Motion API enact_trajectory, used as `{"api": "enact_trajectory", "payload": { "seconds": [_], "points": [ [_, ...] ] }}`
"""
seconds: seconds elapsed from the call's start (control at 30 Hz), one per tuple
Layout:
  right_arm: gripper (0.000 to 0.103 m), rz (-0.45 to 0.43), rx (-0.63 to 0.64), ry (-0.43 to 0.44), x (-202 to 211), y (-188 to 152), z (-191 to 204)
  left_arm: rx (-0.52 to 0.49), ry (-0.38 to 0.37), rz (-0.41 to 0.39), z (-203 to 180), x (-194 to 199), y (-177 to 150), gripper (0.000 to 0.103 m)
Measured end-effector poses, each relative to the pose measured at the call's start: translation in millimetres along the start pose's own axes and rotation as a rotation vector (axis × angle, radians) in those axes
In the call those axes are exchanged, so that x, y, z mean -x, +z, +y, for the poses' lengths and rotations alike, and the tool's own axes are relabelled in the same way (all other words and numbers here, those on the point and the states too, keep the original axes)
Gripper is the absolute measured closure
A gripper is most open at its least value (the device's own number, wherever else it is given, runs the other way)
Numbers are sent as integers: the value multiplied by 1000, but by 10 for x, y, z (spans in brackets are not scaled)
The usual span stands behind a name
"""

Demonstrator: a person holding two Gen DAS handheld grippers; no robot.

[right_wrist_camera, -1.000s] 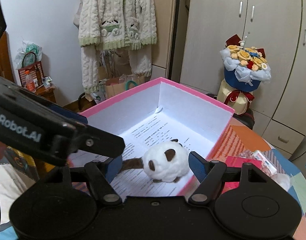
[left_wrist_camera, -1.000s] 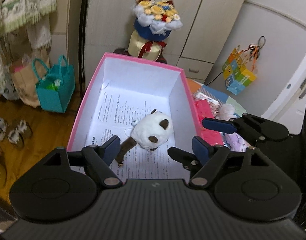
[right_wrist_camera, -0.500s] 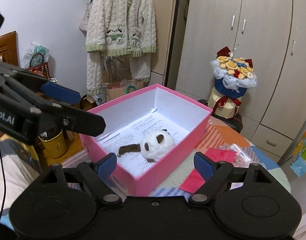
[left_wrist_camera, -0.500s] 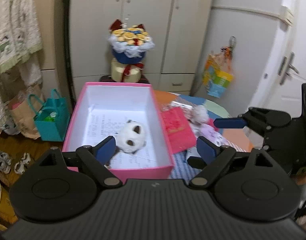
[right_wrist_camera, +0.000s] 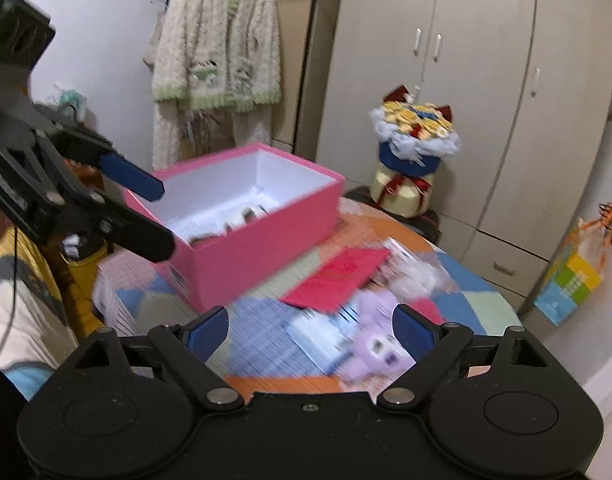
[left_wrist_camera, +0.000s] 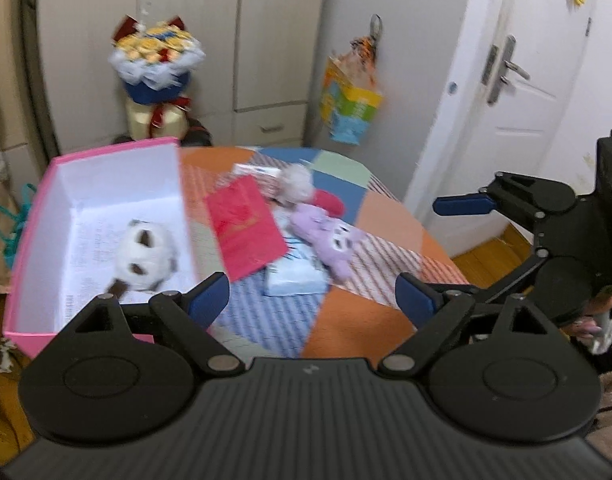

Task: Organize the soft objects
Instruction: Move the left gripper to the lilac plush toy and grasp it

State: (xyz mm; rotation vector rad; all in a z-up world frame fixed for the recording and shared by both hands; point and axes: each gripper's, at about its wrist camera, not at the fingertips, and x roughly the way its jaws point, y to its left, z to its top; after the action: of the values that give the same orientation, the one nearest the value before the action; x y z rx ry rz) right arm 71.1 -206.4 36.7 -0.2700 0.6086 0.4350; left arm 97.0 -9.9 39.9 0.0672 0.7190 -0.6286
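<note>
I count one pink box point(left_wrist_camera: 57, 168) on the patchwork table point(left_wrist_camera: 358, 320). One white-and-brown plush point(left_wrist_camera: 145, 258) lies inside it. Right of the box lie two more plushes: one purple plush point(left_wrist_camera: 330, 240) and, beyond it, one pale fluffy plush point(left_wrist_camera: 295, 184), with one red envelope point(left_wrist_camera: 245, 226) between them and the box. My left gripper point(left_wrist_camera: 312, 300) and right gripper point(right_wrist_camera: 310, 330) both hang spread wide and empty.
</note>
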Motion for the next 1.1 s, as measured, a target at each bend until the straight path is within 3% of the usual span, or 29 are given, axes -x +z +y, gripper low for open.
{"api": "enact_trajectory", "payload": {
  "seconds": [0.1,0.3,0.6,0.83,1.1],
  "points": [
    [11,24,4,-9,-57,-104,-157,-9,-13,14,-92,-159,45,13],
    [11,20,-58,52,-238,-304,-441,-19,-25,44,-224,-554,124,14],
    [11,36,-97,110,-657,-532,-690,45,-61,92,-222,-1161,162,16],
    [11,22,12,78,-1026,-725,-806,38,-19,20,-248,-1572,114,18],
    [11,-19,19,194,-1279,-779,-973,48,-3,-40,-253,-1888,35,22]
  ]
}}
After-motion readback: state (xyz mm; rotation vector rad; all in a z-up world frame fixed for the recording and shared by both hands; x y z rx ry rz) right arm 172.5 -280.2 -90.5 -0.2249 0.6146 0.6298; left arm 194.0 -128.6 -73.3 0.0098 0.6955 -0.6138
